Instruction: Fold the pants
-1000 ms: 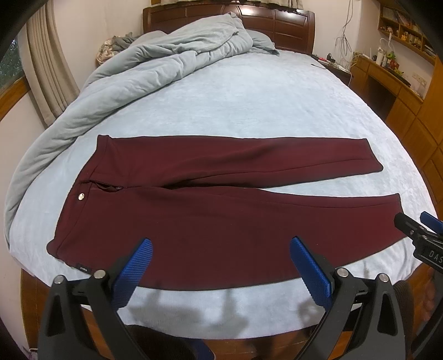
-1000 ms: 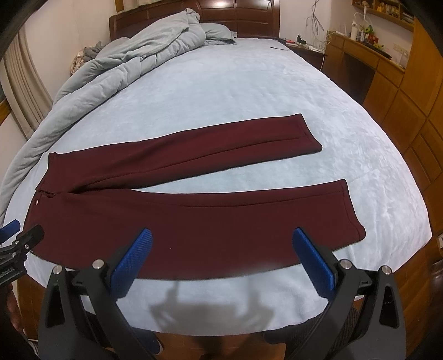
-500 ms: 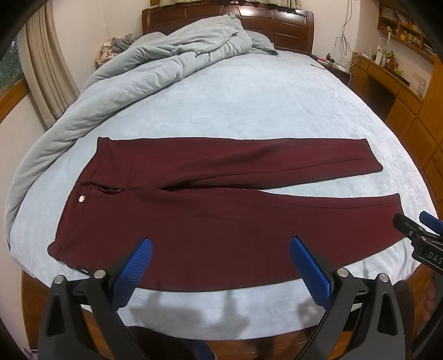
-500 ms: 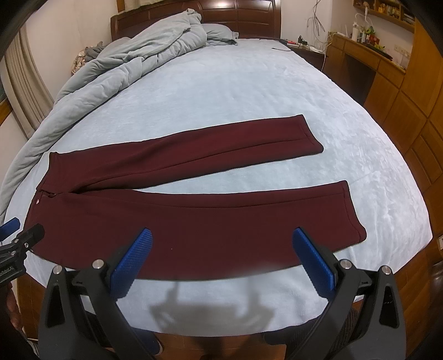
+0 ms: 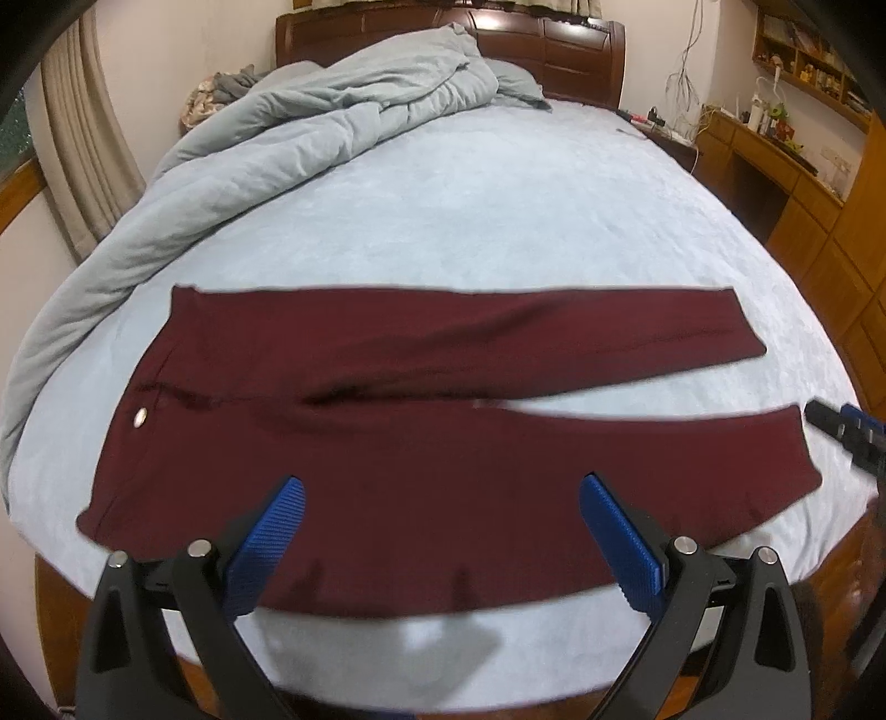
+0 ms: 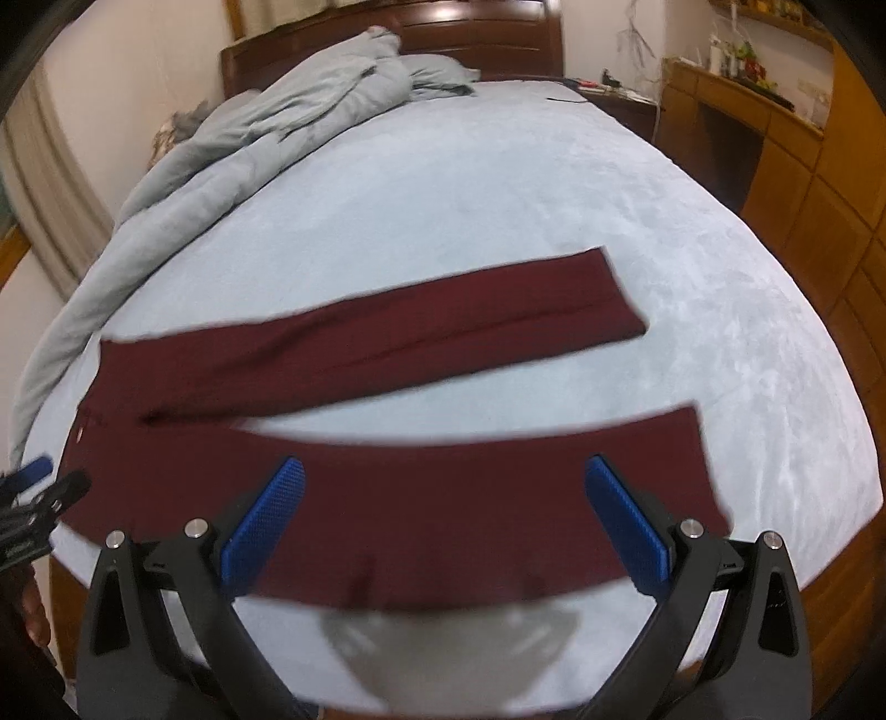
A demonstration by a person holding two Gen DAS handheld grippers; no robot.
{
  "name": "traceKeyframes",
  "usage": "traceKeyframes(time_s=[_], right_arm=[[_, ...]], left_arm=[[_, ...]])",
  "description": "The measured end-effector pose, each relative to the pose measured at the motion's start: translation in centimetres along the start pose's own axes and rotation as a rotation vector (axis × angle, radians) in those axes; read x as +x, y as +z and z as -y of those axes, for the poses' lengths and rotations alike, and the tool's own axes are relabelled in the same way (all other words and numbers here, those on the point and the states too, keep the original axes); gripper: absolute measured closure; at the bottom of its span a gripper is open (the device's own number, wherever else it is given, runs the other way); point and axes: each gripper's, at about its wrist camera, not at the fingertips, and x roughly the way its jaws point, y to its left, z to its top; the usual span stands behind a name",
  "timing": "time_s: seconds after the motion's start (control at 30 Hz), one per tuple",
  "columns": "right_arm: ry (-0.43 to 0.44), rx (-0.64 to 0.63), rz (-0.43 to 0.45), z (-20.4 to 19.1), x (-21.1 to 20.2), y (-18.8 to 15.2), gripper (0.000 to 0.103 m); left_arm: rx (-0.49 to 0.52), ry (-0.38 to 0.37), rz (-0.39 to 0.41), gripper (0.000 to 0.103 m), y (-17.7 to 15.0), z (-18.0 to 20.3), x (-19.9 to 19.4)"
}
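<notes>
Dark red pants [image 5: 421, 443] lie flat on the pale blue bed [image 5: 498, 221], waistband at the left, both legs stretched to the right and spread apart. My left gripper [image 5: 440, 490] hovers open over the near leg by the hip. My right gripper [image 6: 443, 471] hangs open above the lower part of the pants [image 6: 421, 498] on the near leg. The right gripper's tip [image 5: 847, 435] shows at the right edge of the left wrist view, and the left one's tip [image 6: 39, 487] at the left edge of the right wrist view. Neither holds cloth.
A crumpled grey duvet [image 5: 310, 127] is heaped along the bed's left side and up to the dark wooden headboard [image 5: 554, 39]. Wooden cabinets and a desk [image 5: 803, 183] line the right wall. A curtain [image 5: 83, 149] hangs at the left. The near bed edge [image 6: 443, 675] lies just below the grippers.
Both grippers have moved forward and lower toward the near leg, so the pants look larger. The right wrist view has swung a little to the right. The pants lie as before.
</notes>
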Motion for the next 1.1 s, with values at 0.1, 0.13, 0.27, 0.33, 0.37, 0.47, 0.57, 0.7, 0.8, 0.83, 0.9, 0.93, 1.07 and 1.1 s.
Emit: traceKeyframes(time_s=[0.1, 0.13, 0.27, 0.33, 0.37, 0.47, 0.57, 0.7, 0.8, 0.83, 0.9, 0.93, 1.07, 1.1], right_arm=[[-0.082, 0.008, -0.004, 4.7, 3.2, 4.3, 0.003], [-0.104, 0.004, -0.005, 6.5, 4.8, 6.0, 0.003], [-0.08, 0.002, -0.091, 11.7, 12.0, 11.2, 0.003], [-0.051, 0.026, -0.135, 14.0, 15.8, 13.3, 0.003], [-0.048, 0.036, -0.154, 14.8, 17.3, 14.0, 0.003], [-0.019, 0.046, -0.209, 16.3, 21.6, 15.9, 0.003], [0.016, 0.042, -0.234, 17.0, 24.4, 16.9, 0.003], [0.042, 0.045, -0.259, 17.8, 26.9, 17.7, 0.002], [0.073, 0.012, -0.252, 17.7, 27.4, 17.9, 0.003], [0.081, 0.0, -0.243, 17.7, 27.2, 17.7, 0.011], [0.118, -0.029, -0.236, 17.5, 26.7, 17.5, 0.038], [0.133, -0.039, -0.241, 17.5, 26.5, 17.5, 0.055], [0.206, -0.109, -0.235, 17.0, 24.9, 17.5, 0.081], [0.226, -0.123, -0.223, 16.8, 24.2, 17.5, 0.082]], left_arm=[[-0.021, -0.024, 0.017, 0.004, 2.6, 0.4, 1.9], [-0.025, -0.032, 0.016, 0.004, 3.2, 0.6, 2.4], [-0.025, -0.045, 0.037, 0.004, 6.7, 2.0, 5.9], [-0.015, -0.044, 0.051, 0.004, 7.9, 2.8, 7.4], [-0.007, -0.043, 0.055, 0.004, 8.5, 3.2, 8.4], [0.017, -0.059, 0.042, 0.004, 9.7, 4.2, 10.9], [0.022, -0.079, 0.031, 0.004, 10.5, 4.8, 13.1], [0.011, -0.13, -0.014, 0.004, 11.4, 5.5, 16.0], [0.027, -0.137, -0.033, 0.004, 11.8, 6.3, 17.5], [0.043, -0.139, -0.039, 0.004, 12.1, 6.8, 18.0], [0.068, -0.15, -0.048, 0.004, 12.6, 7.6, 18.5], [0.084, -0.163, -0.055, 0.004, 12.9, 8.0, 18.7], [0.149, -0.204, -0.064, 0.004, 13.8, 9.3, 19.4], [0.174, -0.217, -0.067, 0.004, 14.0, 9.6, 19.7]])
